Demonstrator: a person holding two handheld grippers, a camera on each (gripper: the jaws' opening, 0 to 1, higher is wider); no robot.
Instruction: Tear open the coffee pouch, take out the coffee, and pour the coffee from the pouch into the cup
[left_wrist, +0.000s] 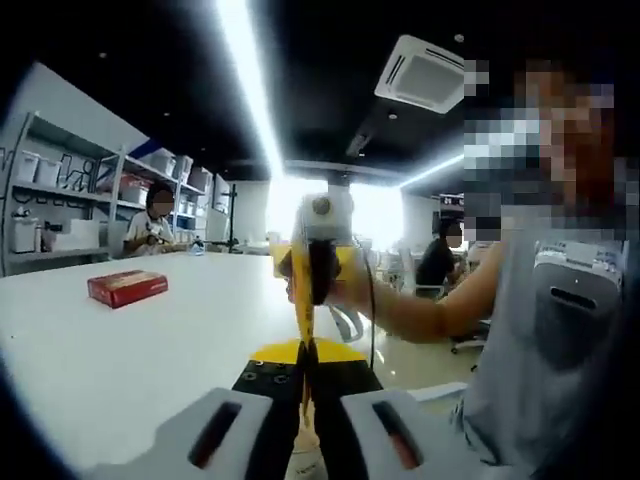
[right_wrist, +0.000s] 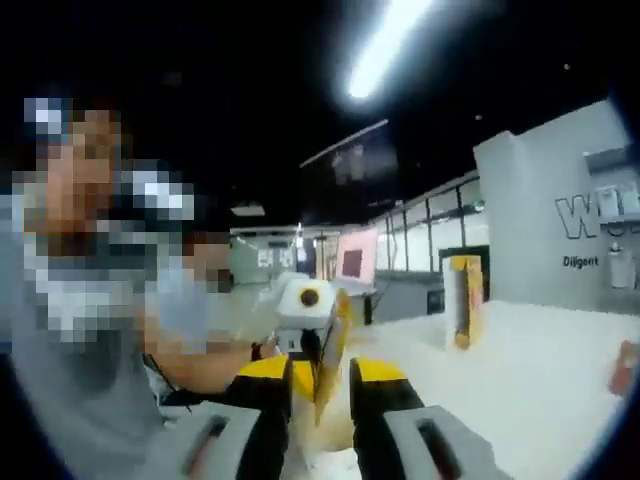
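While clamped together on the yellow pouch (left_wrist: 303, 335) from opposite edges, left tool (left_wrist: 305, 385) and right tool (right_wrist: 320, 395) held facing each other above the white desk (left_wrist: 120, 350). Red box (left_wrist: 127, 287) lying well off beyond left tool. Yellow carton (right_wrist: 463, 300) upright beyond right tool.

Open-plan lab or workshop. Metal shelving (left_wrist: 60, 190) with storage bins, long white worktable (left_wrist: 120, 350), ceiling air-conditioning unit (left_wrist: 425, 75). Strip lighting (left_wrist: 250, 80) overhead.
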